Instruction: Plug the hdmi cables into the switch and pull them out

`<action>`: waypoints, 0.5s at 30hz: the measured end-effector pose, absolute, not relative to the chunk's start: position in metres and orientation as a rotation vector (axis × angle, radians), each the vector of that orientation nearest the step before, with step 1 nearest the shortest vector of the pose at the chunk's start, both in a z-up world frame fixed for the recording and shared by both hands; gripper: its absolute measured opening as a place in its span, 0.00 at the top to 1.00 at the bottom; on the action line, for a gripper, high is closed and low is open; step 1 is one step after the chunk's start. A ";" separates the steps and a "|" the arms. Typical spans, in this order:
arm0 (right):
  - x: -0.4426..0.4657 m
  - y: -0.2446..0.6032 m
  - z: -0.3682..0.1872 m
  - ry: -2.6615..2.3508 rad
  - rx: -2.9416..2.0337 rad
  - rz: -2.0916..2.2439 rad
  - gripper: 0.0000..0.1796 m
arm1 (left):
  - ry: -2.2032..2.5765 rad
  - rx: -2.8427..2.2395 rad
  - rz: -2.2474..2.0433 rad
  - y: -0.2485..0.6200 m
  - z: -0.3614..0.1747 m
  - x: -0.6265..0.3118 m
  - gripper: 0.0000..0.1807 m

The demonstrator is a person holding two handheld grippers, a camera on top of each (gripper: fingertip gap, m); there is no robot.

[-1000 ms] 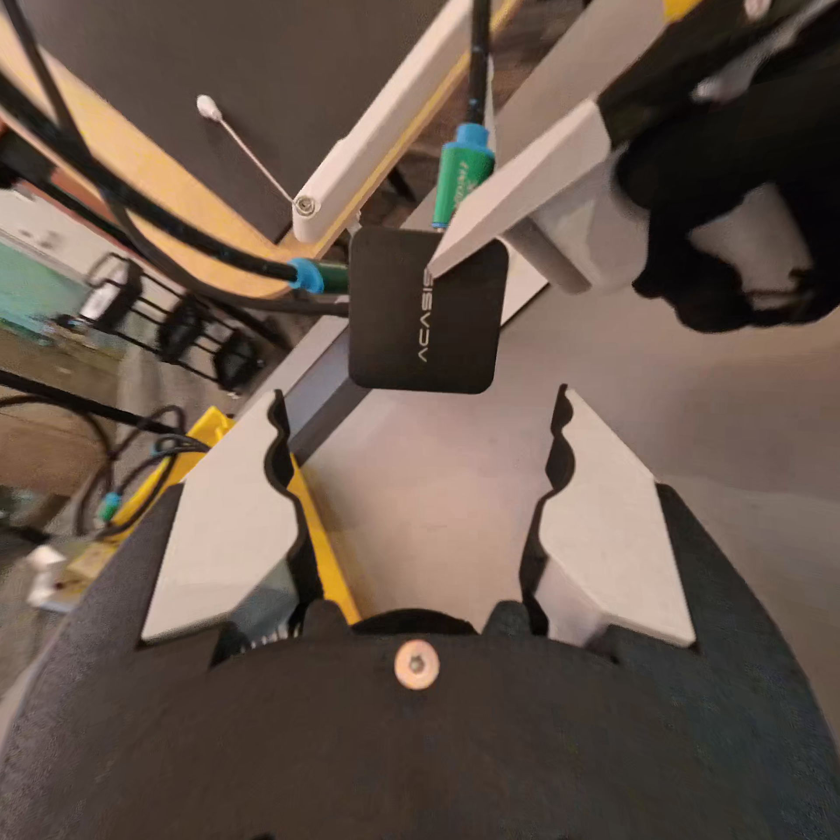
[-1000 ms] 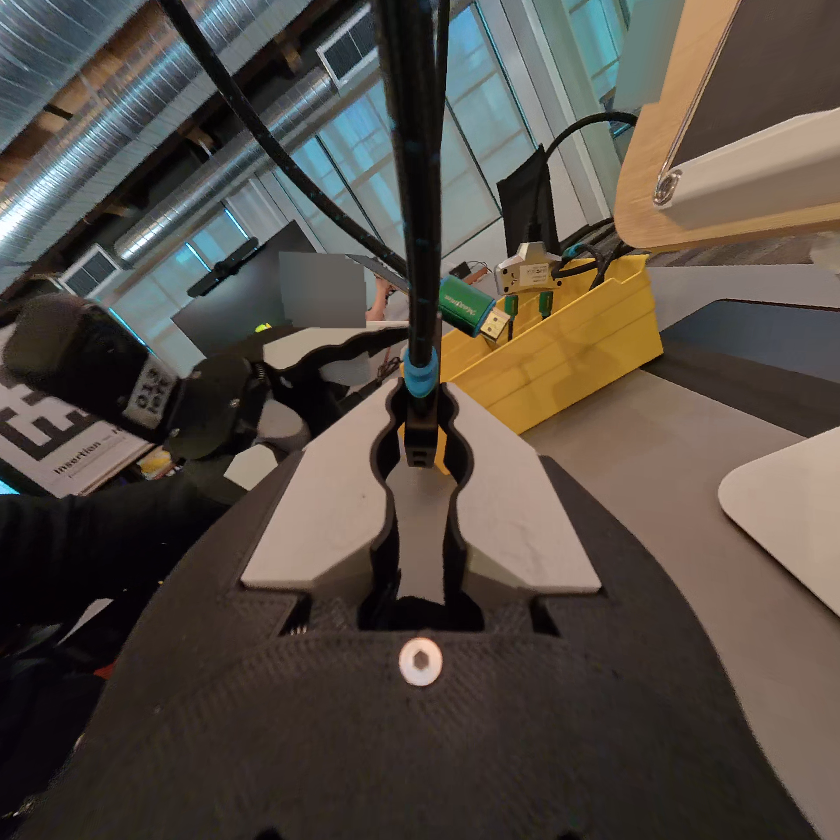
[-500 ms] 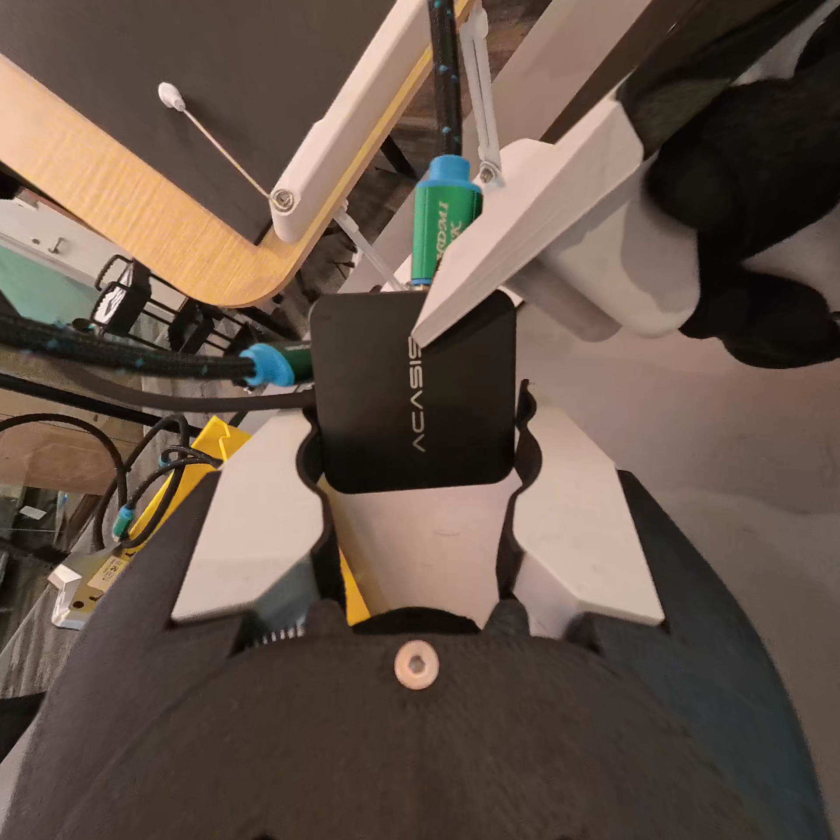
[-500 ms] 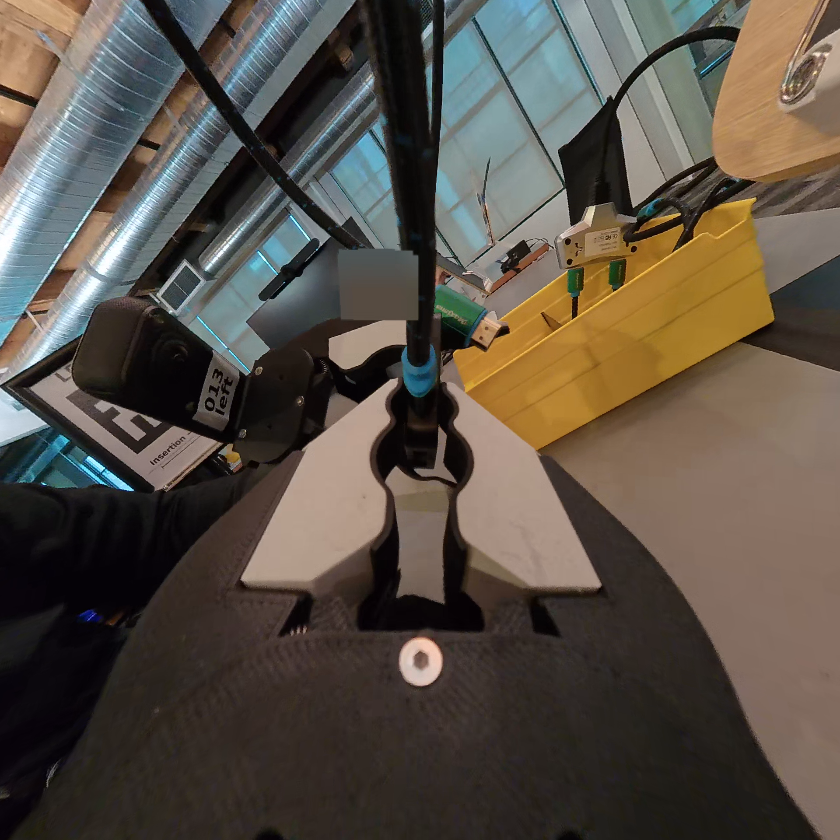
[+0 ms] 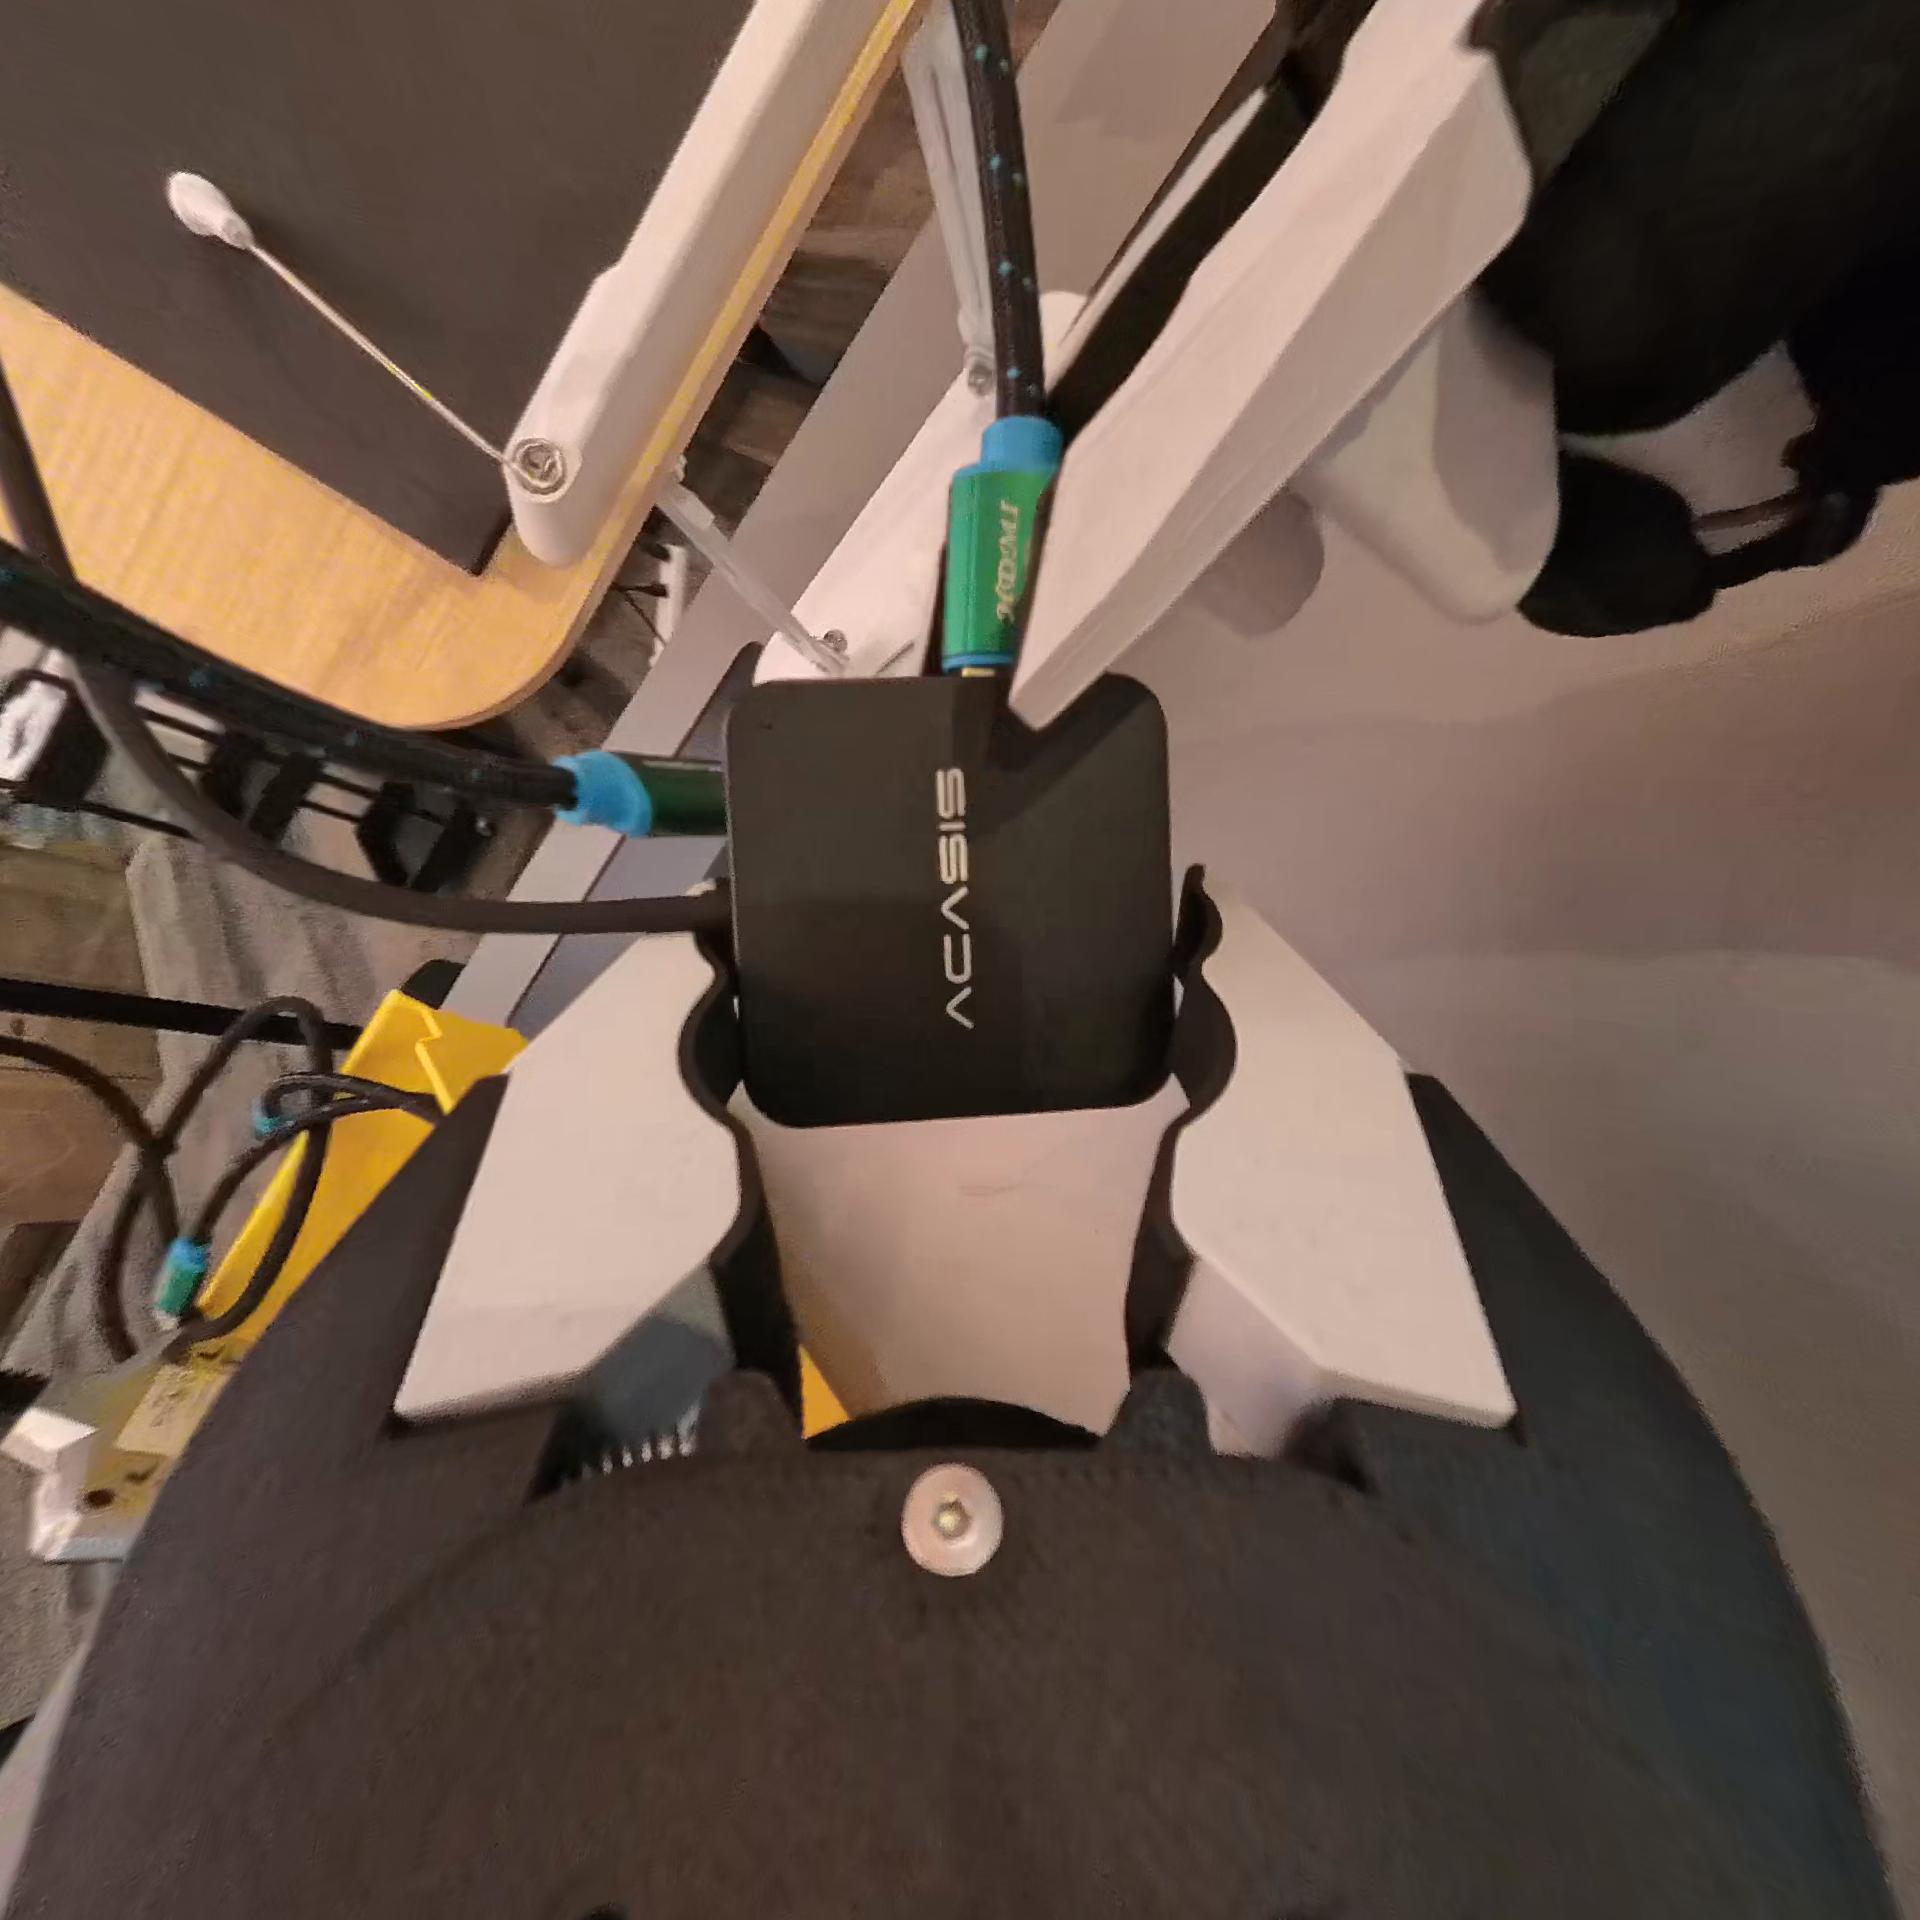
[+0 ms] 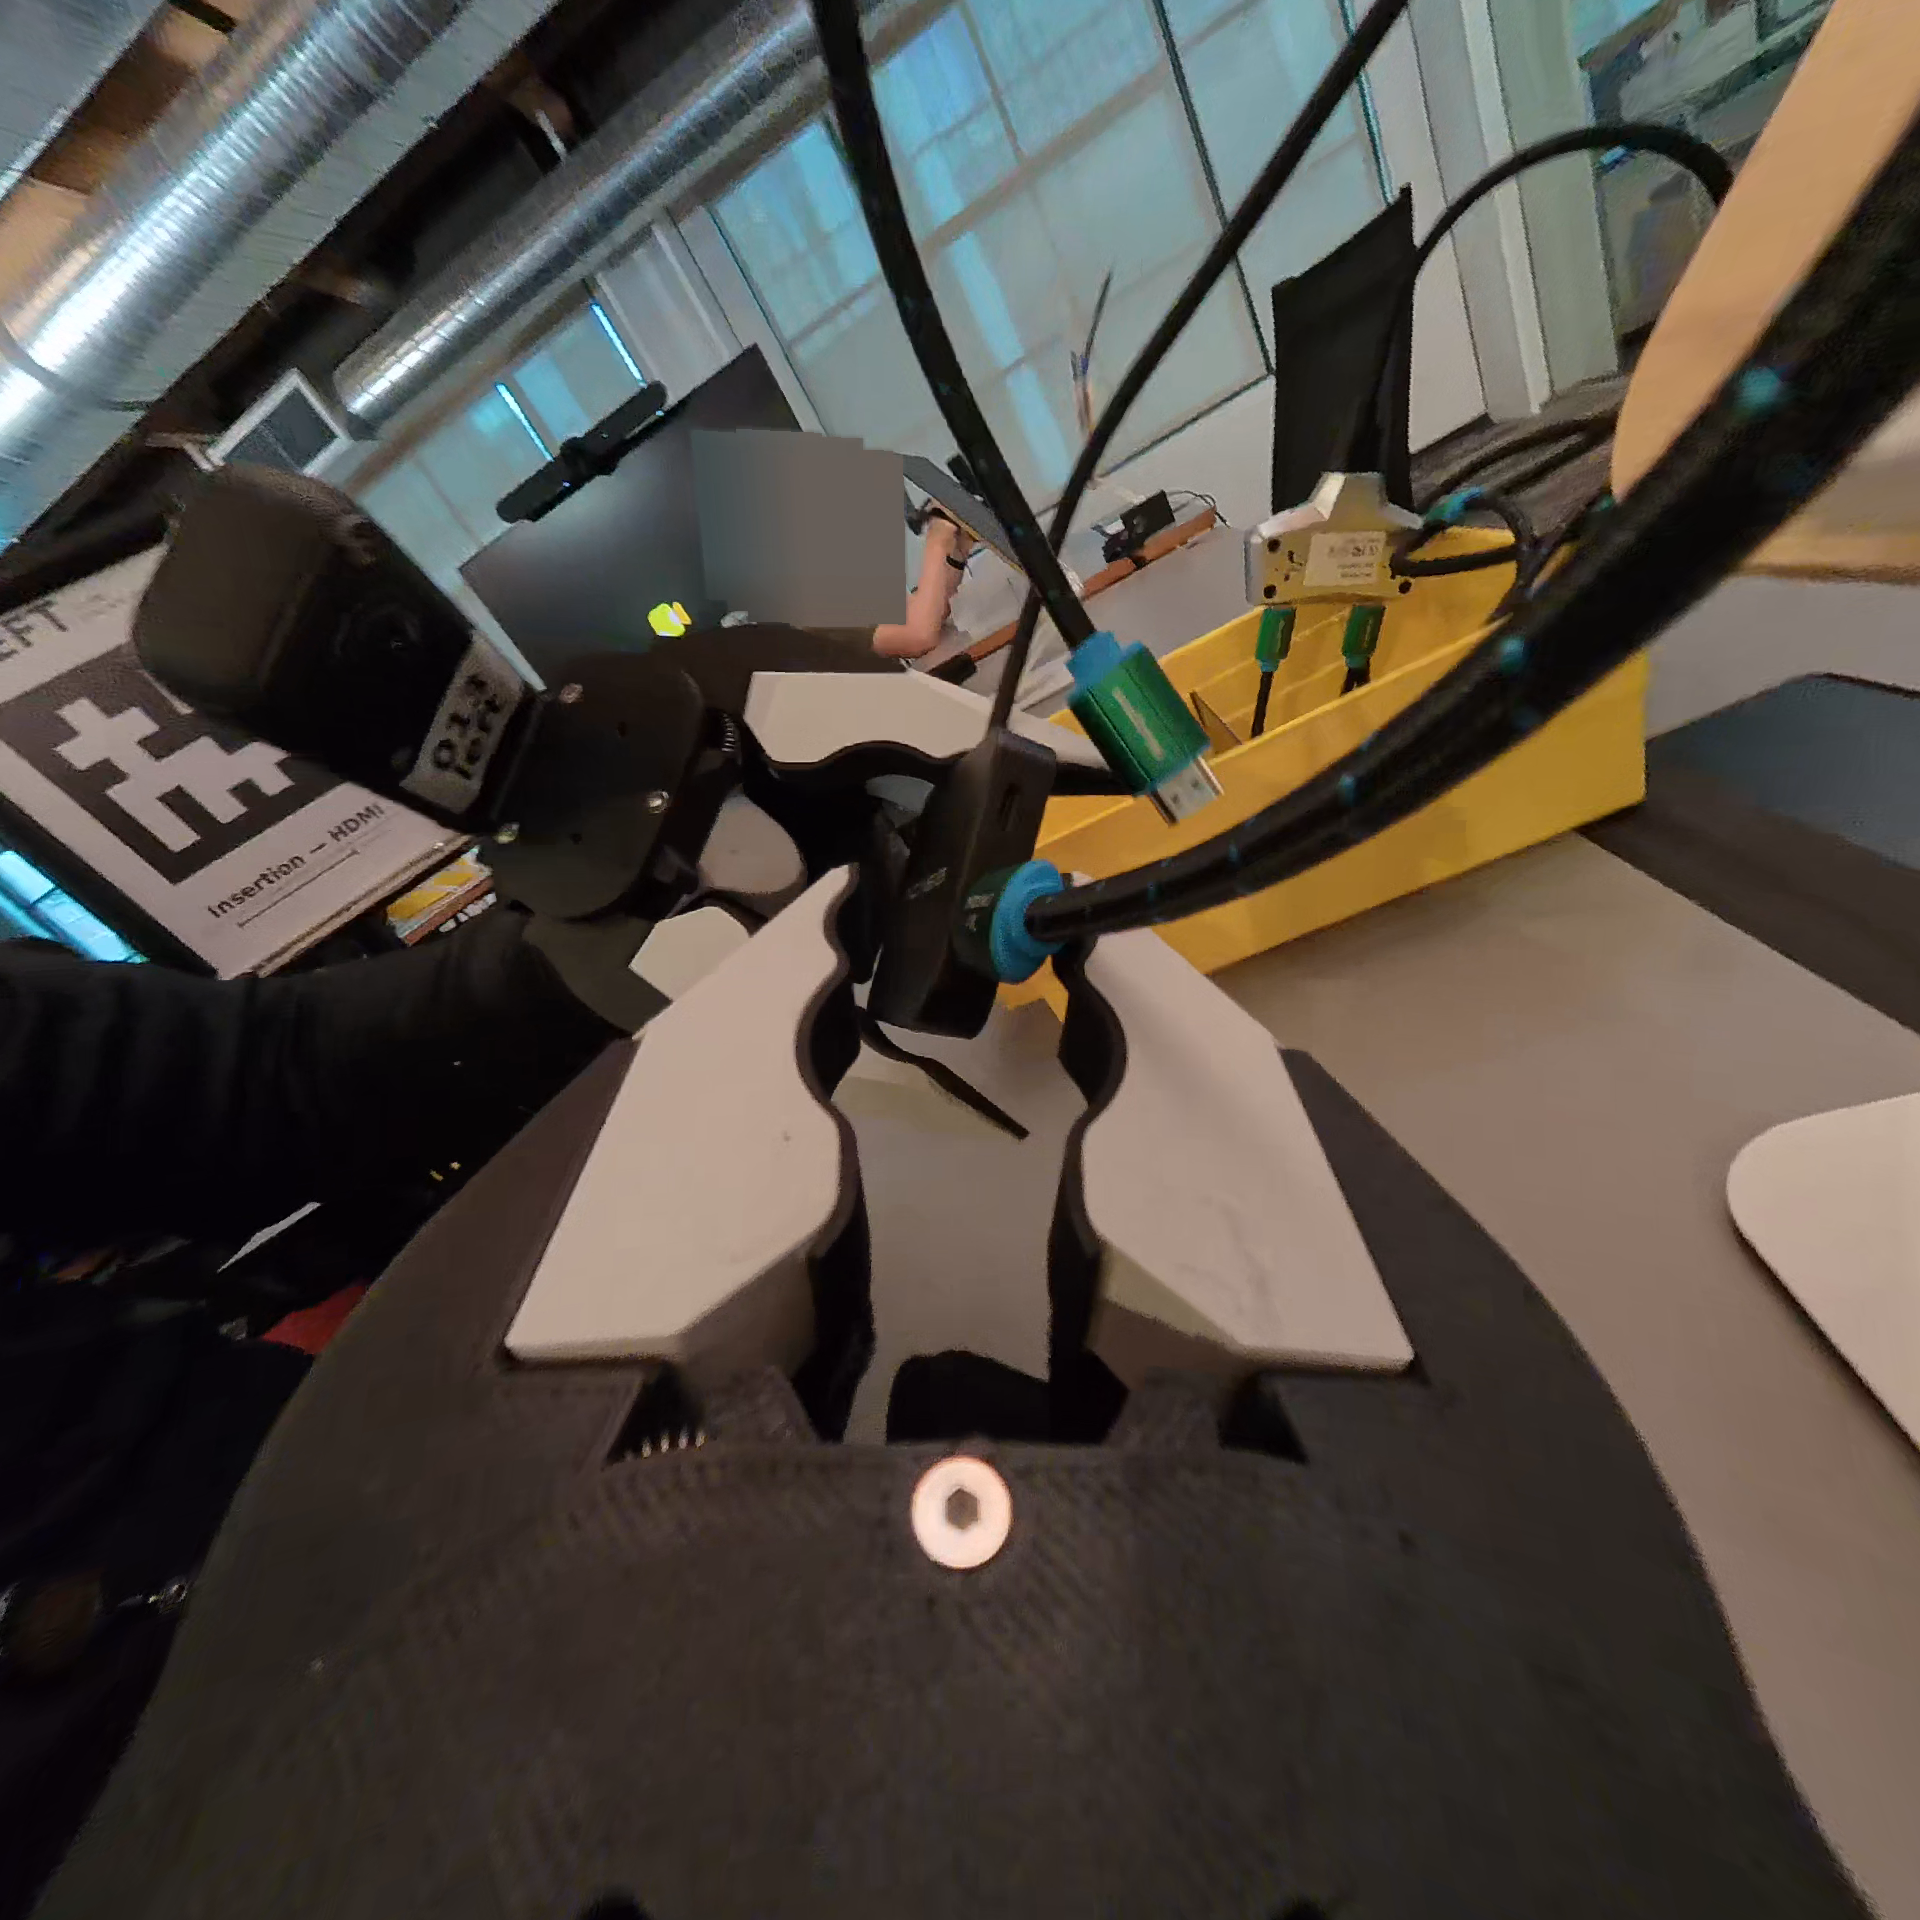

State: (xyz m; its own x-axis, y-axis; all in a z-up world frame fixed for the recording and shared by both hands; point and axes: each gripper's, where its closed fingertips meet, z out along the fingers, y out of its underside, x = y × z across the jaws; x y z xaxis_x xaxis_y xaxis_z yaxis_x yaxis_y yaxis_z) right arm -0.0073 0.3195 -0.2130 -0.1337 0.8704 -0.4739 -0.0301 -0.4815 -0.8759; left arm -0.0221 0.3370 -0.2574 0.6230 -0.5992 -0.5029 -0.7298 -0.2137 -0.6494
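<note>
My left gripper (image 5: 956, 914) is shut on the black switch (image 5: 945, 883), with a pad pressed on each side edge. A green HDMI plug (image 5: 992, 561) with a blue collar sits in the switch's far edge. It also shows in the right wrist view (image 6: 997, 914). My right gripper (image 6: 961, 925) is open, its fingers (image 5: 1195, 447) standing either side of that plug without pressing on it. A second green plug (image 6: 1138, 727) hangs free beside the switch with its metal tip bare. In the left wrist view it lies by the switch's left edge (image 5: 644, 795).
A yellow bin (image 6: 1351, 831) stands on the grey table (image 6: 1507, 1039) behind the switch. It holds a silver adapter (image 6: 1330, 551) with green cables. A white pad (image 6: 1849, 1247) lies at the right. A wooden board with a black mat (image 5: 260, 520) is at the far left. My hands' fingertips stand some 4 centimeters from each other.
My left gripper moved forward around the switch and shut on its sides. My right gripper, shut on the plug before, has opened and let go of it.
</note>
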 end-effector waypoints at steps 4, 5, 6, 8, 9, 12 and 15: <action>0.000 0.314 -0.205 -1.055 -1.341 1.659 0.79 | 1.063 -1.950 -0.018 0.328 -0.256 -0.012 0.54; 0.003 0.311 -0.203 -1.083 -1.310 1.646 0.79 | 1.070 -1.961 -0.084 0.324 -0.256 -0.009 0.55; 0.005 0.307 -0.201 -1.118 -1.278 1.636 0.78 | 1.093 -1.963 -0.151 0.319 -0.255 -0.005 0.54; 0.010 0.299 -0.198 -1.187 -1.211 1.613 0.79 | 1.150 -1.959 -0.262 0.308 -0.253 0.001 0.55; 0.012 0.294 -0.198 -1.222 -1.181 1.604 0.81 | 1.162 -1.965 -0.290 0.304 -0.251 0.002 0.55; 0.017 0.280 -0.198 -1.326 -1.113 1.573 0.84 | 1.212 -1.983 -0.427 0.290 -0.249 0.009 0.55; 0.019 0.273 -0.197 -1.369 -1.064 1.542 0.89 | 1.263 -1.993 -0.517 0.279 -0.249 0.014 0.55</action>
